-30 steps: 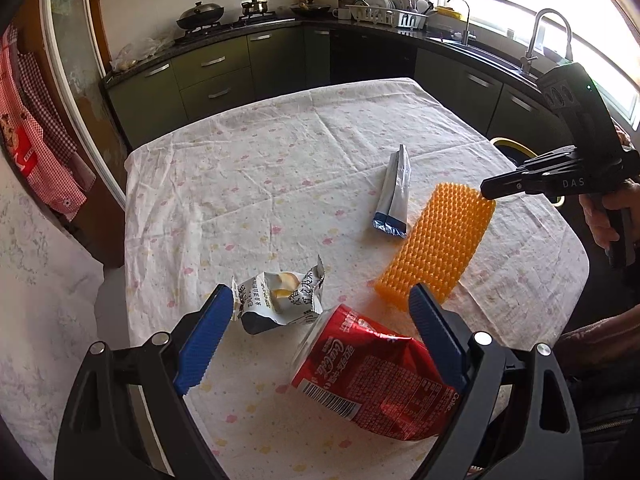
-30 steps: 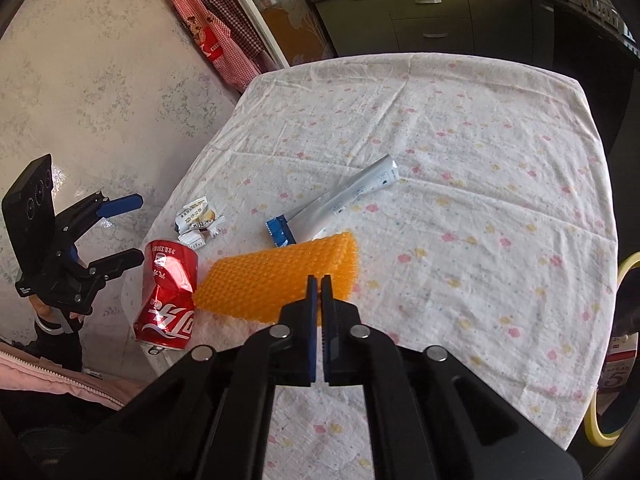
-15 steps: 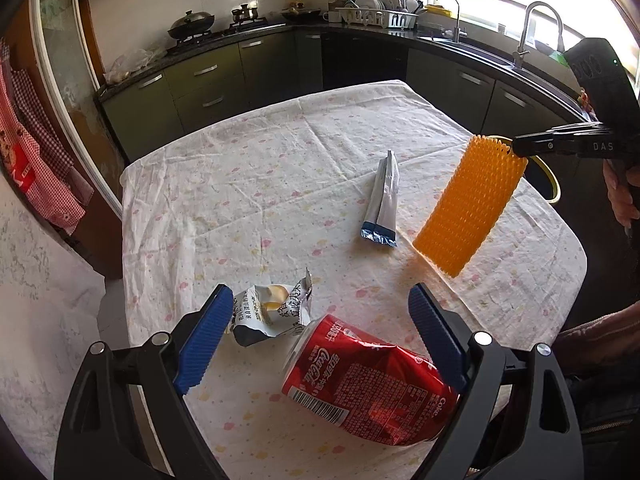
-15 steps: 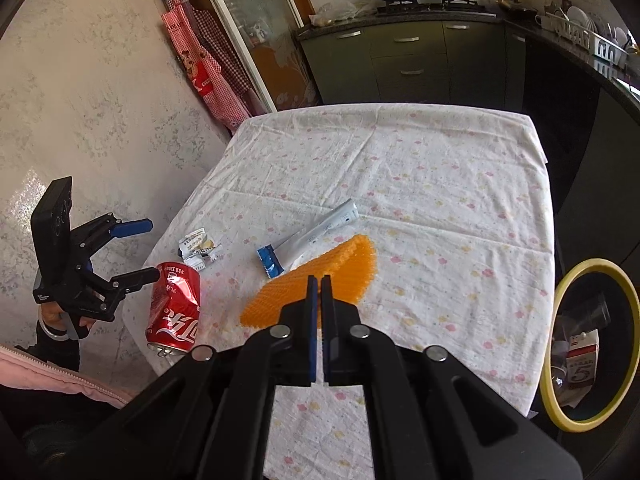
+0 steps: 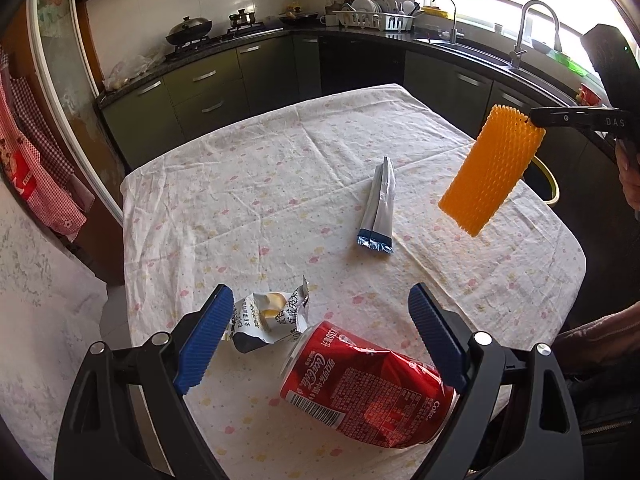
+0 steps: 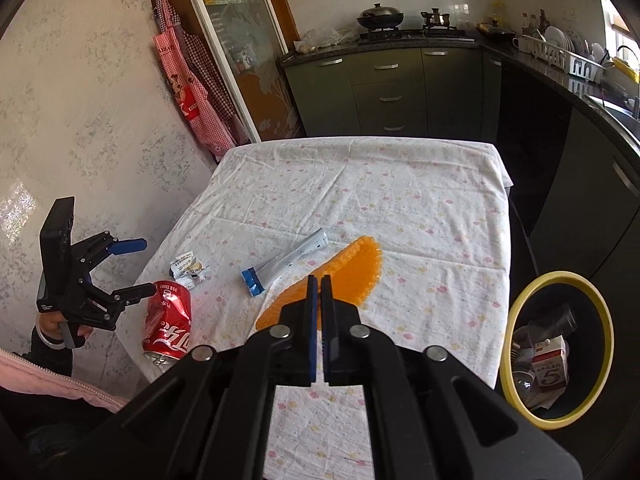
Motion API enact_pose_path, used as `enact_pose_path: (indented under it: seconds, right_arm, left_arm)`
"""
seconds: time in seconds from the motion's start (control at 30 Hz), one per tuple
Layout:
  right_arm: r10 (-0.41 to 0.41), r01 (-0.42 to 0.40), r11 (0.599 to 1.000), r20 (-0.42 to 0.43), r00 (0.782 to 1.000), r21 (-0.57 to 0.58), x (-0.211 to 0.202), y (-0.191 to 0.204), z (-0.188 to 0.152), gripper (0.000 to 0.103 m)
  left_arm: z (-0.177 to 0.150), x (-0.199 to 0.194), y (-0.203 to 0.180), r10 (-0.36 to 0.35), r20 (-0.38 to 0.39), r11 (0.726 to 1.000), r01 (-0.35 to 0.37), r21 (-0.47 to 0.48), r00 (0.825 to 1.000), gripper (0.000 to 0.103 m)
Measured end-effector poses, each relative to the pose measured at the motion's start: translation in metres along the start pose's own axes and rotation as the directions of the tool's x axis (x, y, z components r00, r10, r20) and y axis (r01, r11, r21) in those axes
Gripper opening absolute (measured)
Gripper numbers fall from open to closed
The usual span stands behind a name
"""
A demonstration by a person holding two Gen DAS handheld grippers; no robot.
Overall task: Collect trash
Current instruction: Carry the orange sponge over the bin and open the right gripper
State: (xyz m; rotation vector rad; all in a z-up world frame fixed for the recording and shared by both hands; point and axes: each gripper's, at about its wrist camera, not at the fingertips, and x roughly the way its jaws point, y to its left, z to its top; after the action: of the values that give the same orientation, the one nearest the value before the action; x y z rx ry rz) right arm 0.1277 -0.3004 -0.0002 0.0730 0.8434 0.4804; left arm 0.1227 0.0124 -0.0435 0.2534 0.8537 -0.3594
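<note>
So the table [image 5: 280, 168] has a white cloth with little pink and yellow flower prints, a bit wrinkled, sitting in a kitchen with dark green cabinets [image 6: 384, 80], a wok on the stove [image 5: 188, 31], a dish rack [image 5: 374, 18] by the window and a red checked apron [image 6: 192, 92] hanging on the wall. On the floor off the table's right edge there's a yellow-rimmed trash bin [image 6: 556, 356] with a carton marked "5" and some clear plastic inside. Readable stuff: the dented red can [image 5: 368, 386] lying on its side at the near edge says Coca-Cola in script plus Chinese characters and a barcode, and the right gripper's body reads "DAS". The right gripper [image 6: 319, 284] has its jaws pressed together on the top edge of an orange foam net sleeve [image 5: 490, 172], which hangs clear above the table's right edge, bumpy mesh texture, flattened. The left gripper [image 5: 320, 332] has jaws spread wide, hovering low over the near edge with the can between them, not touching. Just beside the can is a torn, crumpled white snack wrapper [image 5: 268, 318], and a long silver sachet with blue end [image 5: 380, 208] lies flat mid-table.
</note>
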Motion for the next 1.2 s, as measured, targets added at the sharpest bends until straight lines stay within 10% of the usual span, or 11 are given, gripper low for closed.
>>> enact_pose_path:
  seconds: [0.33, 0.83, 1.2]
  right_arm:
    - [-0.193, 0.187, 0.976, 0.043, 0.98, 0.108, -0.046, -0.062, -0.005, 0.001]
    - [-0.438, 0.413, 0.841, -0.011, 0.899, 0.35, -0.061, -0.205, -0.029, 0.001]
    - [-0.433, 0.45, 0.818, -0.13, 0.892, 0.359, -0.008, -0.25, -0.043, 0.002]
  left_arm:
    - [0.009, -0.009, -0.012, -0.019, 0.034, 0.999, 0.018, 0.03, 0.999, 0.088]
    - [0.023, 0.0, -0.032, -0.008, 0.01, 0.997, 0.007, 0.079, 1.0, 0.088]
    - [0.03, 0.007, -0.041, -0.011, -0.006, 0.995, 0.011, 0.097, 1.0, 0.088]
